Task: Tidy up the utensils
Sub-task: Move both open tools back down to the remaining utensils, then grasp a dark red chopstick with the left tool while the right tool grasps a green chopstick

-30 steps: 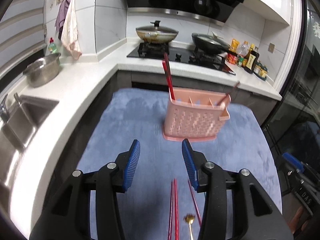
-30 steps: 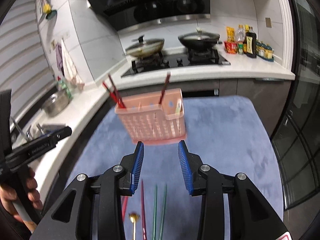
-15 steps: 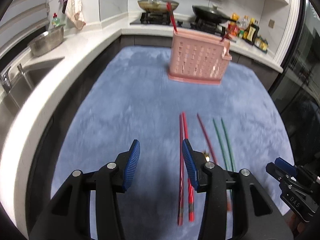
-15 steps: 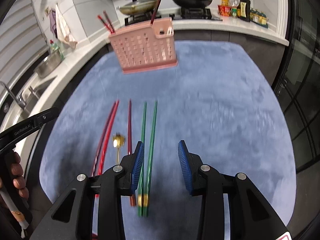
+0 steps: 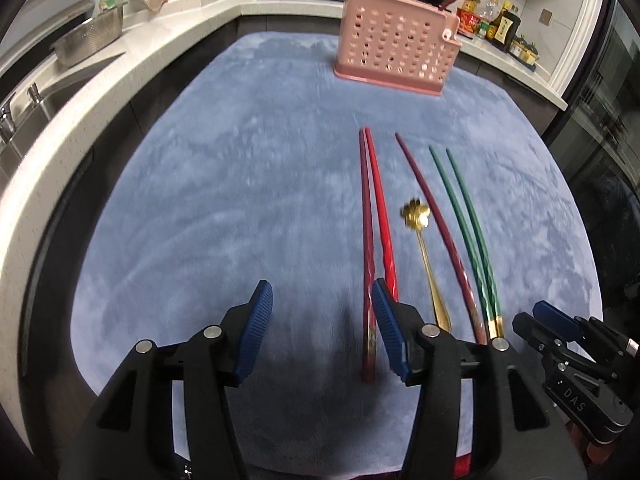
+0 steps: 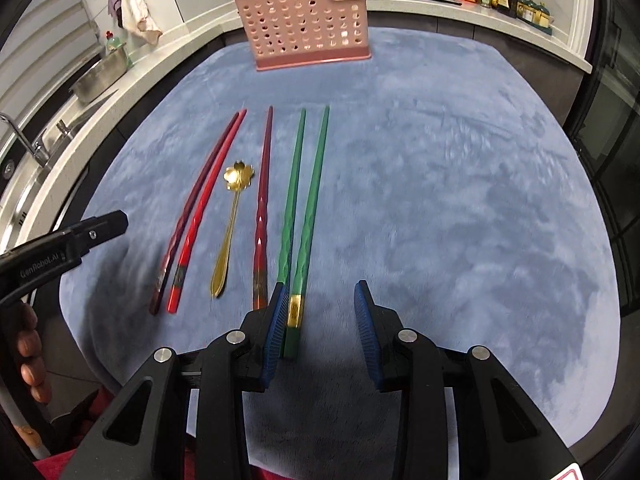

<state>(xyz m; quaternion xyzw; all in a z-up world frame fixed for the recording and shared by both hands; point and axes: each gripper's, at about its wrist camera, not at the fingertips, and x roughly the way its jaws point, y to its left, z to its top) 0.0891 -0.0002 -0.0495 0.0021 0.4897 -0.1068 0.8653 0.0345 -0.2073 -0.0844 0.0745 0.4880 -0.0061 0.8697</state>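
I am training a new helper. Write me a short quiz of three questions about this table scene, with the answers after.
1. True or false: the right gripper is shut on the green chopsticks.
2. Multiple choice: the gold spoon lies between A) the two green chopsticks, B) the red pair and the single dark red chopstick, C) the pink basket and the sink.
3. Fill in: the left gripper is ____.

Key: 1 false, it is open above their ends. 2 B. 3 open.
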